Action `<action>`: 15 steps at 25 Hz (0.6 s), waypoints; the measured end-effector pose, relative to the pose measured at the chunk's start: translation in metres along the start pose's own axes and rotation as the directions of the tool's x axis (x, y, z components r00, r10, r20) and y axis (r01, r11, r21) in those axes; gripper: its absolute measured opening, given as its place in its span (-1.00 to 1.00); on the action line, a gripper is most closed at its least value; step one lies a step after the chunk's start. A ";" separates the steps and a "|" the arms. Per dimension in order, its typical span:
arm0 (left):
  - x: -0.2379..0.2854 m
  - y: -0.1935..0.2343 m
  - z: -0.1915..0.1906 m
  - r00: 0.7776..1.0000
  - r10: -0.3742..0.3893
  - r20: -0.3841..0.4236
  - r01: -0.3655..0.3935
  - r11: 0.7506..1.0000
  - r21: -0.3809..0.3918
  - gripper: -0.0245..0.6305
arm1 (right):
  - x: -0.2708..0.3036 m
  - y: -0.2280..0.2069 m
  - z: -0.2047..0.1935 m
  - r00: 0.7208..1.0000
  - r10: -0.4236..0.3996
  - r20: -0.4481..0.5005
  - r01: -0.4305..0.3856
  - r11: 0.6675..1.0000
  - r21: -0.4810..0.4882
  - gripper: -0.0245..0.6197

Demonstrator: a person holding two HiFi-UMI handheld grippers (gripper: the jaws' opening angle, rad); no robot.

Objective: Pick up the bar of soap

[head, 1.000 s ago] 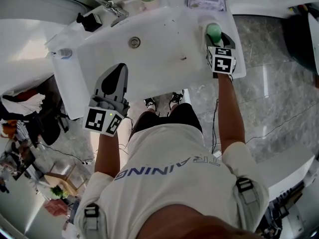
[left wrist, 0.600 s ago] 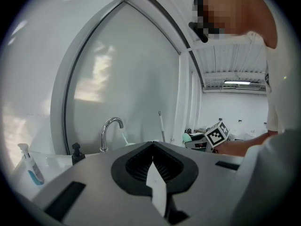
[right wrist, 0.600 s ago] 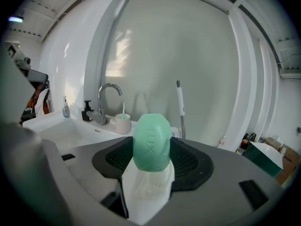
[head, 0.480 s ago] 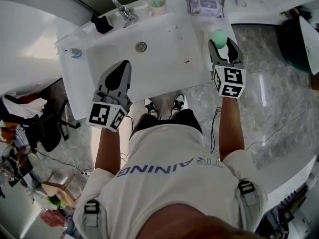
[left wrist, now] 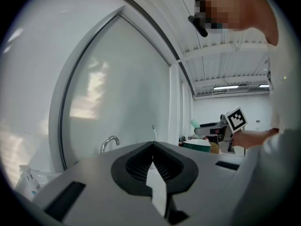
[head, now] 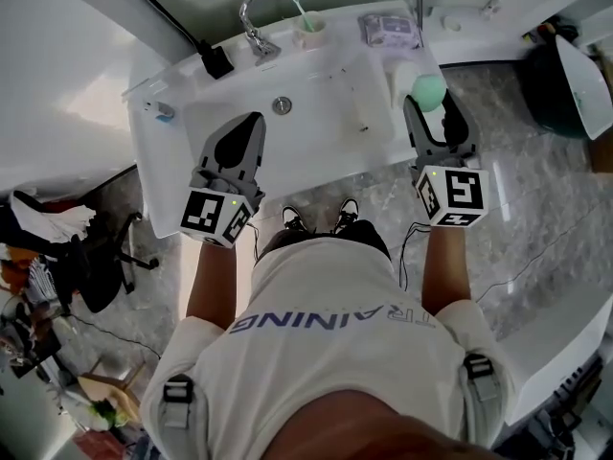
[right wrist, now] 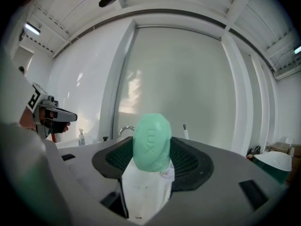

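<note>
The pale green oval bar of soap (head: pixel 428 91) (right wrist: pixel 151 142) sits clamped between the jaws of my right gripper (head: pixel 428 105) (right wrist: pixel 151 160), which is shut on it. It hangs in the air over the right edge of the white sink (head: pixel 326 123). My left gripper (head: pixel 251 125) (left wrist: pixel 153 147) hovers over the sink's front left, jaws shut with nothing between them. In the left gripper view the right gripper (left wrist: pixel 221 126) shows far off with the soap at its tip.
A chrome faucet (head: pixel 259 3), a cup with a toothbrush (head: pixel 308 22) and a pack of wipes (head: pixel 388 29) line the sink's back edge. A black object (head: pixel 215 62) and a small bottle (head: pixel 161 111) sit at left. A dark green bin (head: pixel 560 84) stands at right.
My right gripper has come up and back from the sink's right rim with the soap in it. The left gripper has kept its place over the basin, shut.
</note>
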State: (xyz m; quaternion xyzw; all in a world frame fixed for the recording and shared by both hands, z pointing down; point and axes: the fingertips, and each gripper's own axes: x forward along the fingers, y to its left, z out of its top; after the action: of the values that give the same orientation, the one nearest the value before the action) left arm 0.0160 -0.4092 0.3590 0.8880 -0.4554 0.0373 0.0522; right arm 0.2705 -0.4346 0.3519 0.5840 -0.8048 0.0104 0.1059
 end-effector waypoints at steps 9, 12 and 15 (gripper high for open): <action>-0.020 0.009 0.023 0.999 0.001 0.037 -0.003 0.999 0.037 -0.91 | -0.022 0.034 0.024 0.996 0.005 0.092 0.001 0.998 -0.067 -0.16; -0.024 0.011 0.028 0.999 -0.007 0.049 0.006 1.000 0.021 -0.92 | -0.020 0.041 0.024 0.996 0.013 0.089 -0.007 0.998 -0.067 -0.16; -0.026 0.008 0.034 0.998 -0.024 0.065 0.023 1.000 0.014 -0.91 | -0.020 0.042 0.025 0.996 0.012 0.089 -0.006 0.998 -0.064 -0.16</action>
State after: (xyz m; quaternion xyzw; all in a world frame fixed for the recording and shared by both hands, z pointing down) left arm -0.0047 -0.3976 0.3230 0.8943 -0.4462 0.0105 0.0320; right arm 0.2330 -0.4056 0.3284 0.5765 -0.8113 -0.0411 0.0883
